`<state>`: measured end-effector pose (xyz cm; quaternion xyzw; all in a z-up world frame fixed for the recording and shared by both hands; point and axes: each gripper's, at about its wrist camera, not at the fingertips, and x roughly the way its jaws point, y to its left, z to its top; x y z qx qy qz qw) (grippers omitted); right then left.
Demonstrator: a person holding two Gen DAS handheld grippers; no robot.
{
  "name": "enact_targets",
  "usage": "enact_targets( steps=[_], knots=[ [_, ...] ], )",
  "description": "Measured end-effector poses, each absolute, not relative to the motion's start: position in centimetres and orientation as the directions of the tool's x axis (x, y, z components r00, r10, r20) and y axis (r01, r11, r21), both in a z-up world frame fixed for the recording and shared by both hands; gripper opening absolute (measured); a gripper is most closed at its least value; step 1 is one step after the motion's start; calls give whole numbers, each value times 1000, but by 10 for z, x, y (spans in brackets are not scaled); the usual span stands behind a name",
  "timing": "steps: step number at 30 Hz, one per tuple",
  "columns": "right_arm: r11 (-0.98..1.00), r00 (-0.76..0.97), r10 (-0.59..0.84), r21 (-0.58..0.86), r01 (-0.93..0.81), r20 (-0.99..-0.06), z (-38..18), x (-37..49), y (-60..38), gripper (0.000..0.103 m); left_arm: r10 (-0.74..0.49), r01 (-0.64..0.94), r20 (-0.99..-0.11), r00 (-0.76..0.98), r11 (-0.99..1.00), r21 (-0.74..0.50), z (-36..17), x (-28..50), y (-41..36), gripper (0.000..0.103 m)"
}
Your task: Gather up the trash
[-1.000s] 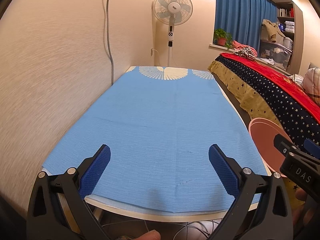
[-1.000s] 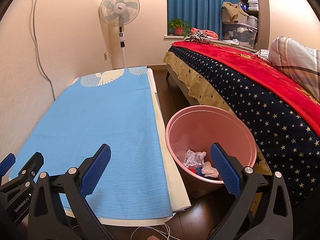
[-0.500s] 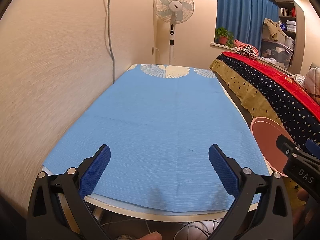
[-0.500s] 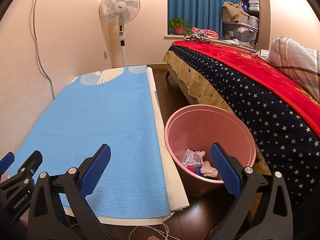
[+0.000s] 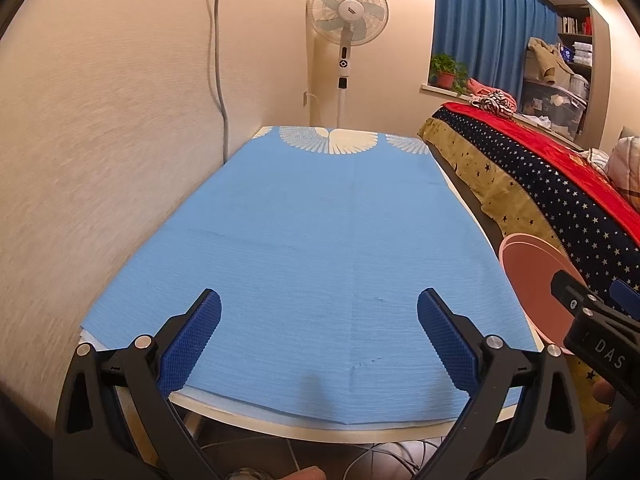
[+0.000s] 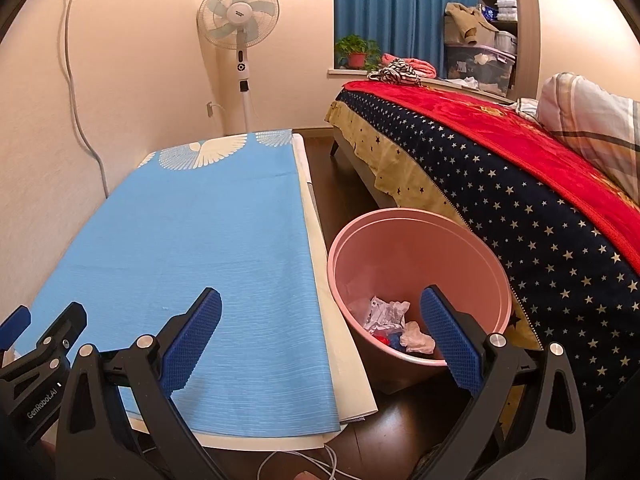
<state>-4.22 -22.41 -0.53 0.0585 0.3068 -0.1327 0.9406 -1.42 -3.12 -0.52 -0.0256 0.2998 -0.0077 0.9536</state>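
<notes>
A pink bin (image 6: 420, 240) stands on the dark floor between the table and the bed; it also shows in the left wrist view (image 5: 536, 280). Crumpled white and silver trash (image 6: 390, 314) lies at its bottom with bits of red and blue. My right gripper (image 6: 320, 328) is open and empty, above the table's right edge and the bin's near rim. My left gripper (image 5: 318, 332) is open and empty over the near end of the blue tablecloth (image 5: 328, 232). No trash shows on the cloth.
A bed (image 6: 520, 184) with a starry blue and red cover runs along the right. A standing fan (image 6: 240, 40) is at the far end of the table. A wall (image 5: 100, 120) borders the table's left side. Cables (image 6: 304, 460) lie on the floor below.
Both grippers have drifted slightly back and up; the views shifted a little. The jaws stay open and nothing was picked up or dropped.
</notes>
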Motion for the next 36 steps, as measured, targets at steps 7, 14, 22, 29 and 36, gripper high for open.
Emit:
enact_targets(
  steps=[7,14,22,29,36],
  knots=[
    [958,776,-214,29,286,-593,-6,-41,-224,98,-30,2,-571,820,999,-50,-5,-13,-31,95],
    [957,776,-215,29,287,-594,-6,-41,-225,98,-32,4,-572,820,999,-50,-5,-12,-31,95],
    [956,775,-215,33,290,-594,-7,-41,-226,98,-33,9,-571,820,999,-45,-5,-14,-32,95],
    [959,775,-213,26,283,-595,-7,-42,-223,98,-21,6,-587,810,1000,-27,-7,-13,-34,95],
    [959,773,-213,25,284,-598,-7,-41,-223,98,-12,-12,-596,803,999,-35,-9,-11,-31,95]
  ],
)
